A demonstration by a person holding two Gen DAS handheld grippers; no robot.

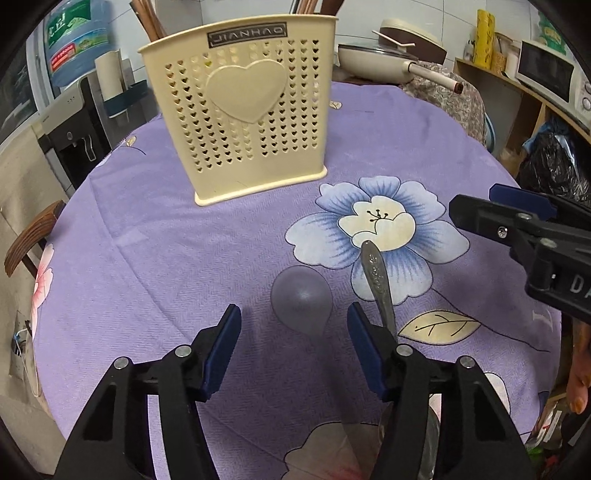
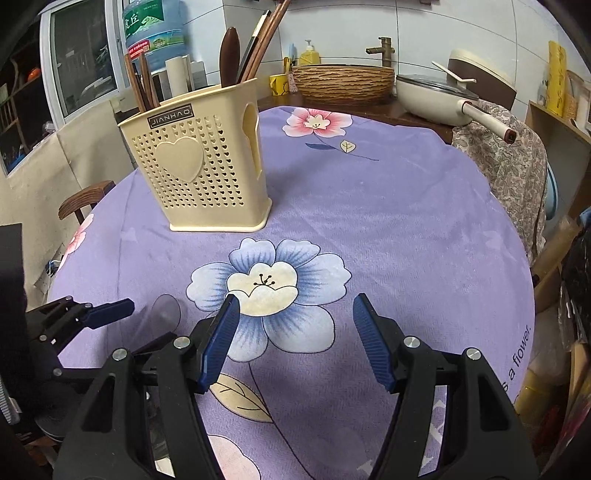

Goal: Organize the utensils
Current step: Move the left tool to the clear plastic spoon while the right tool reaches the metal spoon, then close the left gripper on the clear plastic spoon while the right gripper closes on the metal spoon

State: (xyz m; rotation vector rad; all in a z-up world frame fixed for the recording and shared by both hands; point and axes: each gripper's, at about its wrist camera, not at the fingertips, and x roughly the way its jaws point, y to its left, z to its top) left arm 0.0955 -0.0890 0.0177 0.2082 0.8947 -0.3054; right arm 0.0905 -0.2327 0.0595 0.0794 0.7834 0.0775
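A cream perforated utensil holder [image 1: 243, 114] with a heart stands on the purple flowered tablecloth [image 1: 155, 236]; it also shows in the right wrist view [image 2: 201, 170], with chopsticks and a dark wooden utensil [image 2: 229, 55] in it. A translucent plastic spoon [image 1: 301, 301] lies between my left gripper's open fingers, bowl forward. A metal spoon's handle [image 1: 376, 280] lies beside the right finger; its bowl is hidden below. My left gripper [image 1: 293, 330] is open and empty. My right gripper [image 2: 295, 325] is open and empty over the blue flower; it shows in the left wrist view [image 1: 476, 206].
A cream pan with lid [image 2: 439, 96], a woven basket [image 2: 341, 83] and a water bottle [image 2: 155, 29] stand beyond the table. A wooden chair back [image 2: 86, 199] is at the left edge. Shelves with a microwave [image 1: 554, 74] stand at the right.
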